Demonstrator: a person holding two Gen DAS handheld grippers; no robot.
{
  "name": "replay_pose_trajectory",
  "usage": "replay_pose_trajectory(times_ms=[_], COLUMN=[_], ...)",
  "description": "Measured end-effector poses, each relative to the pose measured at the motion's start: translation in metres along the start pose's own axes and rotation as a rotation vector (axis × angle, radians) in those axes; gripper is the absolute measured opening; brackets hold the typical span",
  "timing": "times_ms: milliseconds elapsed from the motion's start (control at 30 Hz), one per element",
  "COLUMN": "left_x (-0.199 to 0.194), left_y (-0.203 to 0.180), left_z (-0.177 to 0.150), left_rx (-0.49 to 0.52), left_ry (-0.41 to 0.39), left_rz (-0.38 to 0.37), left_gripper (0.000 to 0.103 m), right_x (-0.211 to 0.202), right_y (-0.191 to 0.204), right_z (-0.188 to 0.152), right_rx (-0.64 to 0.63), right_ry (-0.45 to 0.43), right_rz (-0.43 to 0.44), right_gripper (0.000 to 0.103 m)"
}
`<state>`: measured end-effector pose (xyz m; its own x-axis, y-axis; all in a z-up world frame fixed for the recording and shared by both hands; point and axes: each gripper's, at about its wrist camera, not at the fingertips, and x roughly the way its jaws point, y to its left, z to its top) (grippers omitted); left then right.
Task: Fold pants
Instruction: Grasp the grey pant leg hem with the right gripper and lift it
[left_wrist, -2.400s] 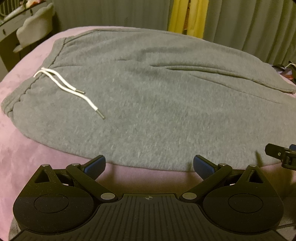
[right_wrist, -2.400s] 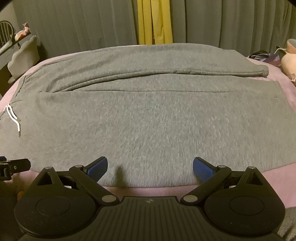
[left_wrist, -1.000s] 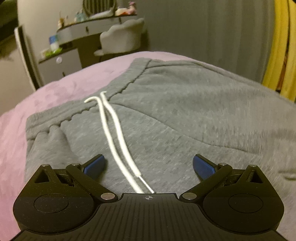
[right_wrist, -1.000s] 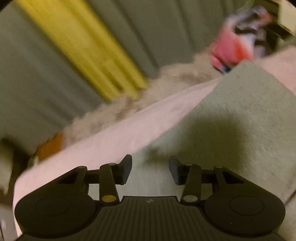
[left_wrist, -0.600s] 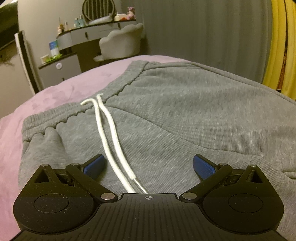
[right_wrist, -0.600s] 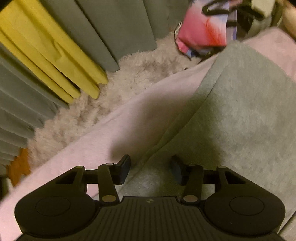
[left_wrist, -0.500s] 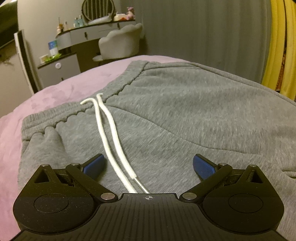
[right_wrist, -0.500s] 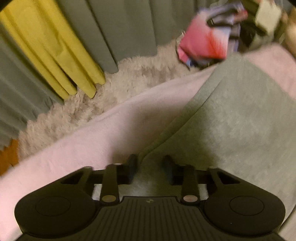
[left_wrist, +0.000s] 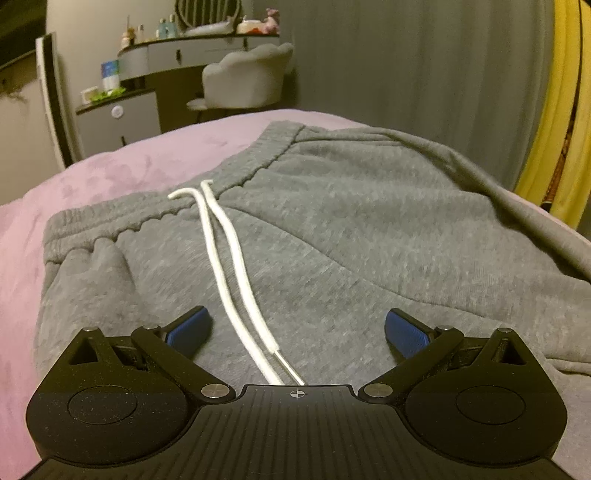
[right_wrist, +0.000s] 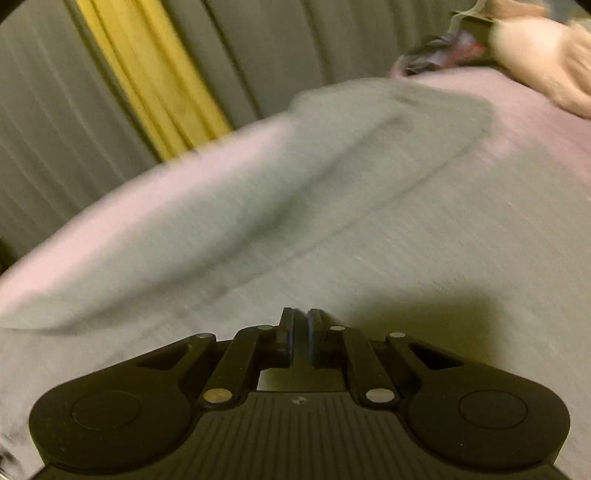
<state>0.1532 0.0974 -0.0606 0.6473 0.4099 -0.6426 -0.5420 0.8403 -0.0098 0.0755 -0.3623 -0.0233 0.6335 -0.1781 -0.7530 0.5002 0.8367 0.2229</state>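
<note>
Grey fleece sweatpants (left_wrist: 369, 229) lie flat on my pink bedspread (left_wrist: 110, 173) | left gripper (left_wrist: 295, 332) gapes wide, empty, over white drawstring (left_wrist: 229, 266), steadying waistband | right gripper (right_wrist: 300, 338) nearly pinched together on leg fabric, for folding over.

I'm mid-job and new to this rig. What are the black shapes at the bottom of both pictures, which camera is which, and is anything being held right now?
The black shapes are two handheld grippers, one in each of a person's hands; there is no robot arm. Each carries a fisheye camera that looks forward along its two fingers.

In the left wrist view, the left gripper is open, its blue-padded fingers spread above the grey sweatpants near the waistband, with the white drawstring running between them. It holds nothing. The pants lie on a pink bed cover.

In the right wrist view, which is blurred, the right gripper has its fingers nearly together at the grey fabric. It looks pinched on the pants.
</note>
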Motion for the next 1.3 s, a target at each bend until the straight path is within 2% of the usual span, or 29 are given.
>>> replay_pose_trajectory(times_ms=[33,67,100,167,200,267,300,367,433,467,500,533,667,733,833,900,933,967,1033,1100,1133,1200,1267,1300], left_x=[-0.002,-0.003,-0.004,-0.006,-0.007,-0.008,-0.009,-0.008,-0.008,-0.007,-0.006,-0.006,-0.010,-0.013,-0.018,-0.023,-0.025,-0.027,-0.025,-0.018,-0.013,0.003,0.018,0.026], left_y=[0.000,-0.001,-0.001,-0.002,-0.002,-0.003,-0.003,-0.004,-0.004,-0.005,-0.005,-0.005,0.002,0.004,0.003,0.001,0.000,-0.003,-0.007,-0.014,-0.018,-0.030,-0.044,-0.052], left_z=[0.000,0.000,-0.001,-0.001,-0.002,-0.003,-0.003,-0.004,-0.005,-0.006,-0.007,-0.006,0.000,0.004,0.011,0.018,0.023,0.028,0.041,0.062,0.075,0.102,0.120,0.129], left_rx=[0.000,-0.001,-0.002,0.007,0.010,0.013,0.014,0.019,0.029,0.039,0.049,0.056,0.009,-0.004,0.021,0.033,0.029,0.020,-0.012,-0.059,-0.080,-0.123,-0.149,-0.156], left_ry=[0.000,-0.001,-0.003,-0.003,-0.005,-0.007,-0.009,-0.013,-0.016,-0.017,-0.017,-0.017,-0.034,-0.050,-0.075,-0.075,-0.070,-0.060,-0.031,0.001,0.023,0.072,0.105,0.119], left_rz=[0.000,-0.001,-0.002,0.005,0.008,0.013,0.014,0.016,0.018,0.019,0.022,0.023,-0.020,-0.046,-0.072,-0.105,-0.140,-0.176,-0.244,-0.293,-0.319,-0.379,-0.399,-0.399], left_gripper=[0.103,0.103,0.103,0.103,0.103,0.103,0.103,0.103,0.103,0.103,0.103,0.103,0.103,0.103,0.103,0.103,0.103,0.103,0.103,0.103,0.103,0.103,0.103,0.103], right_x=[-0.008,-0.013,-0.017,-0.021,-0.021,-0.016,-0.006,0.023,0.057,0.069,0.069,0.062,0.009,-0.013,-0.010,-0.012,-0.016,-0.017,-0.015,-0.008,-0.001,0.006,0.014,0.019], right_y=[-0.008,-0.011,-0.012,-0.004,0.006,0.028,0.042,0.060,0.065,0.061,0.056,0.049,-0.008,-0.035,-0.070,-0.082,-0.081,-0.078,-0.071,-0.063,-0.058,-0.039,-0.020,-0.016], right_z=[-0.001,0.003,0.013,0.030,0.040,0.059,0.068,0.083,0.093,0.095,0.095,0.096,0.085,0.052,0.020,0.017,0.020,0.027,0.033,0.037,0.041,0.045,0.046,0.046], right_rx=[0.020,0.037,0.049,0.028,-0.006,-0.123,-0.191,-0.275,-0.293,-0.273,-0.236,-0.177,0.156,0.256,0.340,0.376,0.363,0.339,0.317,0.290,0.245,0.100,-0.067,-0.111], right_ry=[-0.048,-0.077,-0.110,-0.166,-0.196,-0.251,-0.263,-0.200,-0.062,-0.024,-0.038,-0.075,-0.224,-0.276,-0.222,-0.205,-0.219,-0.244,-0.304,-0.324,-0.311,-0.322,-0.365,-0.365], right_rz=[0.012,-0.014,-0.033,-0.001,-0.002,-0.028,-0.063,-0.160,-0.228,-0.252,-0.258,-0.247,-0.069,-0.063,-0.076,-0.042,-0.008,0.023,0.069,0.130,0.134,0.065,-0.049,-0.082], right_gripper=[0.010,0.020,0.025,0.032,0.035,0.049,0.051,0.051,0.050,0.038,0.022,0.010,0.008,0.008,0.012,0.014,0.026,0.044,0.057,0.057,0.057,0.057,0.061,0.061])
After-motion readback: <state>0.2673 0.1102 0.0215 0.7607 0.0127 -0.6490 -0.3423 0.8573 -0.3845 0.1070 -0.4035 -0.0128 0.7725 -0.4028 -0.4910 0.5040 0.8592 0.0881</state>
